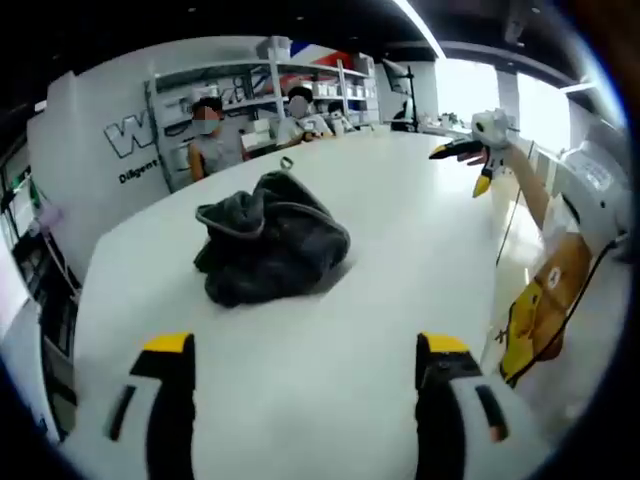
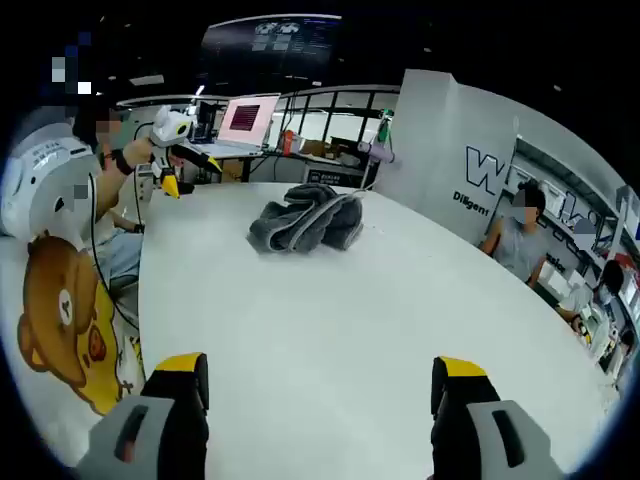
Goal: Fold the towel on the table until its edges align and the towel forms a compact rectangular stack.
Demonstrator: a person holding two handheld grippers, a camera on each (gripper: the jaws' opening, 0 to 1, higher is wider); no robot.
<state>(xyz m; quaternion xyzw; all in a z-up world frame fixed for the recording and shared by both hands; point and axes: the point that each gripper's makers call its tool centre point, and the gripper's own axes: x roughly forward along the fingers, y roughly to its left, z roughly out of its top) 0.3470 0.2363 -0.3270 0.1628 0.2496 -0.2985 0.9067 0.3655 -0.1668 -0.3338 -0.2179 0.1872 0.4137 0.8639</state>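
1. Grey and crumpled, the towel [image 1: 270,238] lay in a heap on the white table [image 1: 400,260], toward its far side.
2. Left gripper [image 1: 305,345] hovered near the table's edge, jaws wide apart, empty.
3. Right gripper [image 2: 322,365] likewise hung open, well short of the towel [image 2: 305,222].
4. Folding seemed not yet begun; the next move likely called for reaching in, finding corners and spreading the heap flat.
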